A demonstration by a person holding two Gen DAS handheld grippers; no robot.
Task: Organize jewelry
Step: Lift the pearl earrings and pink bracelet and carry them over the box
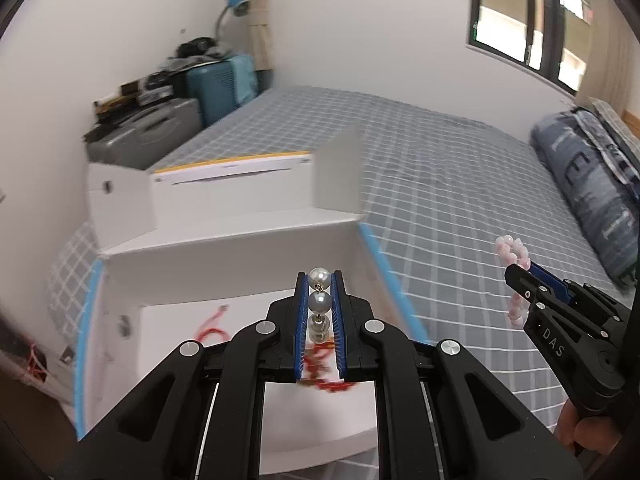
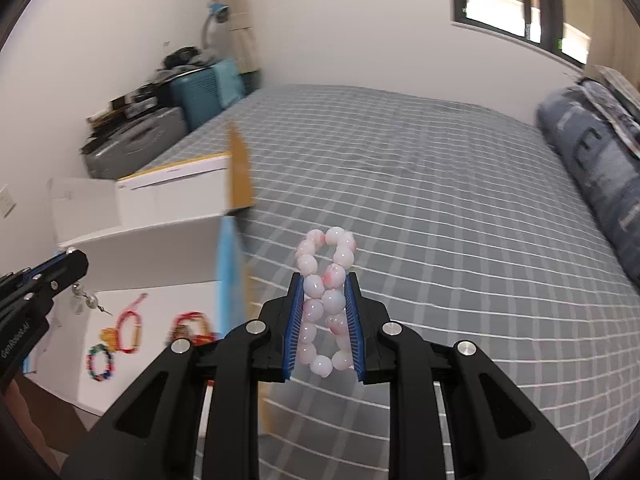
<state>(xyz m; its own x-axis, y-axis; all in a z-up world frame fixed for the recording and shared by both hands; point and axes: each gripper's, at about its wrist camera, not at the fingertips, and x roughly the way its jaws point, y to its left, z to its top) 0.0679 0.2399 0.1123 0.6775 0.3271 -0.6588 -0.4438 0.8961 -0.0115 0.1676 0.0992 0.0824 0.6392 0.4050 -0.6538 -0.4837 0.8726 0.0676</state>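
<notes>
over grid bedding (image 1: 460, 184), "das" right claw (image 2: 323, 322) pinches pink bracelet (image 2: 326, 276); left claw (image 1: 319, 320) pinches pearl earrings (image 1: 319, 300).

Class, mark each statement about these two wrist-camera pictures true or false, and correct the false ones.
1. The left hand-held gripper holds a pearl earring. True.
2. The right hand-held gripper is empty. False: it is shut on a pink bead bracelet.
3. A multicoloured bead bracelet lies inside the white box. True.
4. The pink bead bracelet rests on the bed. False: it is held above the checked bedcover.
</notes>
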